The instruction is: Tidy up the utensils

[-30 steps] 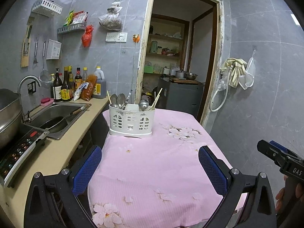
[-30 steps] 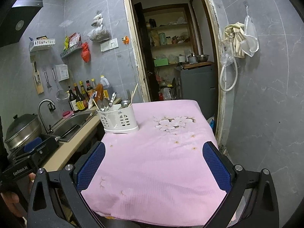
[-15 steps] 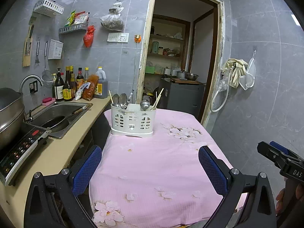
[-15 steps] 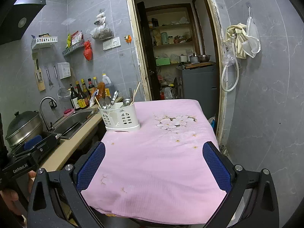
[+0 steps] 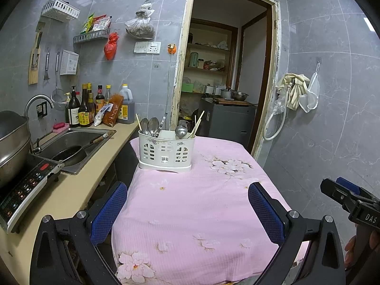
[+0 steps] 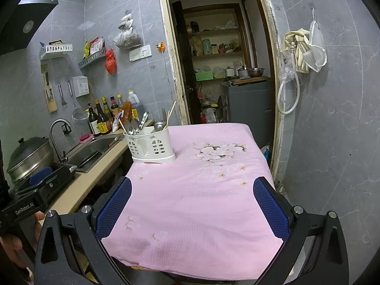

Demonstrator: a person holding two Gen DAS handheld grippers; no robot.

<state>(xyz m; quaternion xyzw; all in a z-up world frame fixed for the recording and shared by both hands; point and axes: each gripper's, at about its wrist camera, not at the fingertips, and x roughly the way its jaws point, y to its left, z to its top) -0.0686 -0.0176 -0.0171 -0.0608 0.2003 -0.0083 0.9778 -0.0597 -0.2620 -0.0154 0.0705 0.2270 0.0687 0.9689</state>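
A white slotted utensil holder (image 5: 166,152) stands at the far left end of a table under a pink flowered cloth (image 5: 190,204). It holds metal spoons (image 5: 152,125), a ladle-like spoon (image 5: 181,131) and wooden chopsticks (image 5: 197,123). It also shows in the right wrist view (image 6: 152,146). My left gripper (image 5: 187,211) is open and empty, above the near part of the table. My right gripper (image 6: 193,206) is open and empty, also back from the holder. Each gripper shows at the edge of the other's view.
A counter runs along the left with a sink (image 5: 76,142) holding a pan, an induction cooker (image 5: 21,190), a steel pot (image 6: 30,156) and sauce bottles (image 5: 85,109). An open doorway (image 5: 225,83) lies behind the table. Tiled wall is at right.
Both grippers have drawn back and risen slightly, so the holder looks a little farther and higher in view. Both stay open and empty.
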